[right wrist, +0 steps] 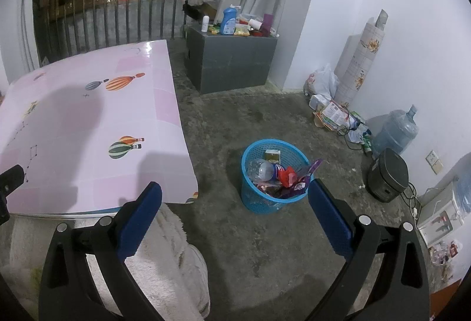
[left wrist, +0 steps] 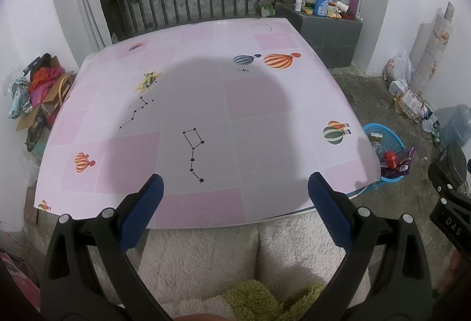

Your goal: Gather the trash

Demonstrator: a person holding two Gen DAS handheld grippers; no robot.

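Observation:
A blue plastic basket [right wrist: 250,197] stands on the concrete floor to the right of the table, filled with a clear bottle [right wrist: 260,169], a small carton [right wrist: 272,156] and red and purple wrappers [right wrist: 291,178]. My right gripper [right wrist: 235,197] hangs open above the floor just in front of the basket, holding nothing. The same basket [left wrist: 393,141] shows past the table's right edge in the left wrist view. My left gripper [left wrist: 235,191] is open over the near edge of the pink table [left wrist: 206,91], nothing between its fingers.
A grey cabinet [right wrist: 232,62] with a blue detergent bottle and packets stands at the back. Bags, boxes and a water jug [right wrist: 396,129] line the right wall, with a dark appliance [right wrist: 387,175] nearby. A box of clothes [left wrist: 44,91] sits left of the table.

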